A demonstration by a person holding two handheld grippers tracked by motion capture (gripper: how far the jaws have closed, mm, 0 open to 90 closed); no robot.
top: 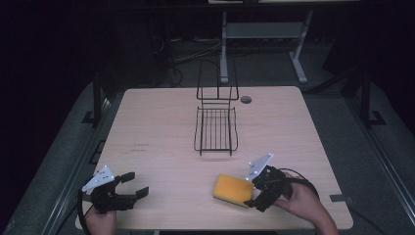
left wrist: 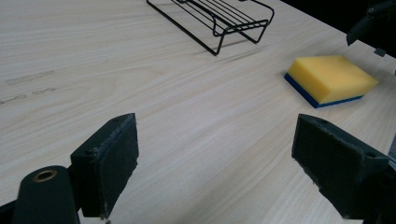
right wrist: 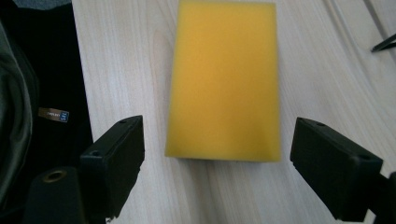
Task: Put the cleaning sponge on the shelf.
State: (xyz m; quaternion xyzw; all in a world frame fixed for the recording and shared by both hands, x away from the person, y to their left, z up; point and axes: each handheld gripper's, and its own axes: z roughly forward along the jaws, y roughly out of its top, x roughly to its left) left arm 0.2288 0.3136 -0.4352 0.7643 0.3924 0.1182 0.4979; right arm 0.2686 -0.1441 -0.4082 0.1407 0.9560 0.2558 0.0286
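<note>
A yellow sponge [top: 232, 190] with a blue underside lies flat on the wooden table [top: 161, 132], near the front right. My right gripper [top: 253, 190] is open right behind it, jaws spread wider than the sponge [right wrist: 224, 79], which sits just ahead of them without touching. My left gripper [top: 135, 184] is open at the front left, above bare table, with nothing between its jaws. In the left gripper view the sponge [left wrist: 330, 78] shows off to the right. A black wire rack [top: 216, 128] stands at the table's middle.
The wire rack [left wrist: 219, 21] has a tall wire back [top: 217, 81] toward the far edge. A round cable hole [top: 246, 100] sits beside it. The table's front edge lies close under both hands. Dark floor and desk legs lie beyond.
</note>
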